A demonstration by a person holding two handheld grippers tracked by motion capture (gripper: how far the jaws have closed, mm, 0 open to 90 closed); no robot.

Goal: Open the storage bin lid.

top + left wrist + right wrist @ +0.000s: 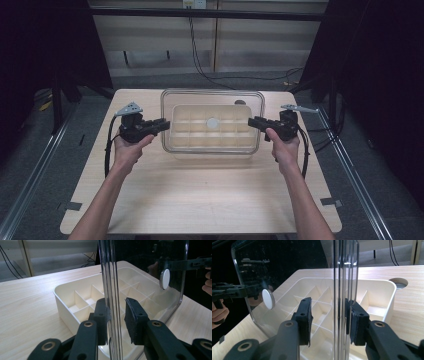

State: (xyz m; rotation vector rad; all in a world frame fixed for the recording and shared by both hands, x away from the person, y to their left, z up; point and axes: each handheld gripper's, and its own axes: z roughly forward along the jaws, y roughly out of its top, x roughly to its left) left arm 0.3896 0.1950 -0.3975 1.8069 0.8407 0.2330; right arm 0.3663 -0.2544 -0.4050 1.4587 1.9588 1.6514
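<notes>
A clear plastic lid [212, 92] with a white round knob [213, 122] is held level over a cream box [176, 131] divided into several compartments. My left gripper [164, 125] is shut on the lid's left edge and my right gripper [251, 122] on its right edge. In the left gripper view the jaws [117, 315] straddle the lid's rim [111, 277], with the box [65, 302] behind them. In the right gripper view the jaws [329, 315] clamp the opposite rim [342, 270] over the box [384, 295]; the knob [268, 299] shows through the lid.
The box stands at the back middle of a light wooden table [200, 200], next to a round hole [240, 102] in the tabletop. Dark curtains flank the table. Cables run along the floor behind it, and a cable trails from each gripper.
</notes>
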